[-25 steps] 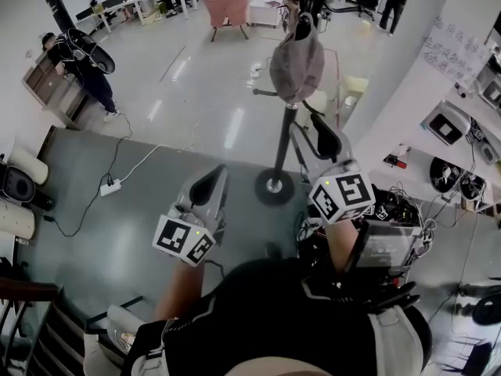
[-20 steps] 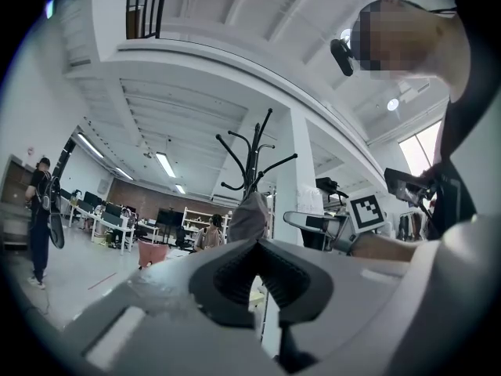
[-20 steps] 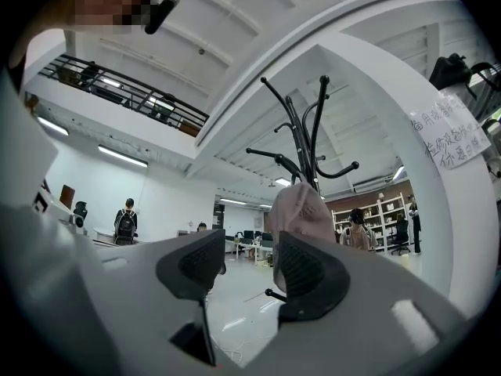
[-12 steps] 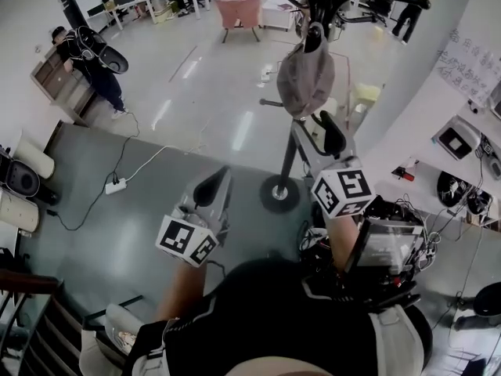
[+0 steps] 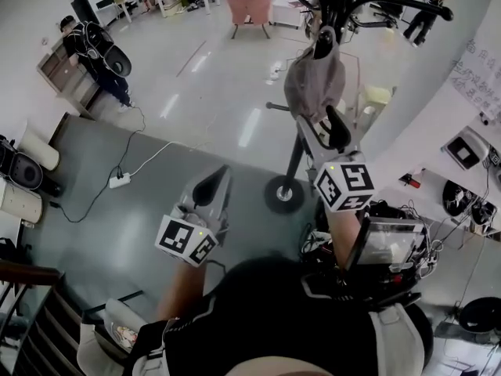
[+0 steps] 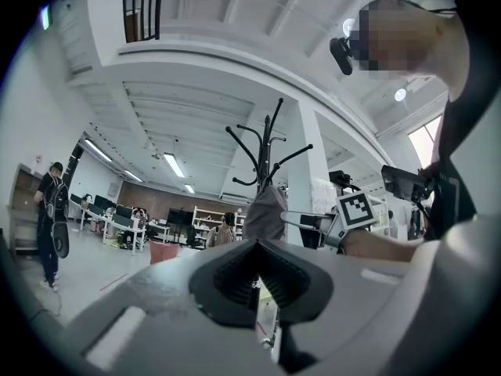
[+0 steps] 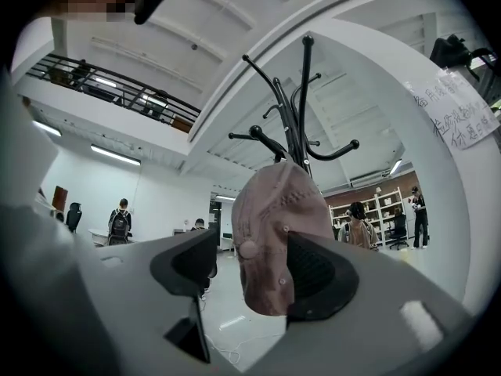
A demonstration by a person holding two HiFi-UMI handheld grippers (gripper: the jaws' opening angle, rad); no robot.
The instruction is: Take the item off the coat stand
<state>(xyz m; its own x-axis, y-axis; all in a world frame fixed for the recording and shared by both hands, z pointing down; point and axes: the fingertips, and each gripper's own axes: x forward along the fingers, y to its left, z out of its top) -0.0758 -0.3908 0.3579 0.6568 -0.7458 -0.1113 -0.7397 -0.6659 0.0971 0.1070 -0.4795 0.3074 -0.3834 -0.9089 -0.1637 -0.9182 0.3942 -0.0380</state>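
Item 1. Floor (image 5: 196, 92): pale and glossy far off, a grey-green section nearer me.

Item 2. Coat stand (image 5: 293, 159): black pole on a round base (image 5: 283, 194), at 1 o'clock from me in the head view. Curved hooks spread from the top (image 7: 293, 124).

Item 3. Pink chair (image 5: 249, 8): at 12 o'clock, well beyond the stand.

Item 4. Cap (image 5: 313, 81): dusty pink, the task's thing. It hangs on a hook of the stand, crown toward me, at 12 o'clock from my right jaws. In the right gripper view the cap (image 7: 278, 233) shows in the gap between my pads, its right edge behind the 3 o'clock pad. I cannot tell whether it touches.

Item 5. Right gripper (image 5: 322, 130): raised just below the cap. My jaws (image 7: 250, 272) have just been opening and stand released, wide apart, pressing on nothing.

Item 6. Left gripper (image 5: 211, 186): at 9 o'clock from the stand's base, well apart from the cap. Its jaws (image 6: 258, 276) are clenched together, with nothing in them.

Item 7. Power strip (image 5: 120, 180): white, on the floor at 9 o'clock, cable attached.
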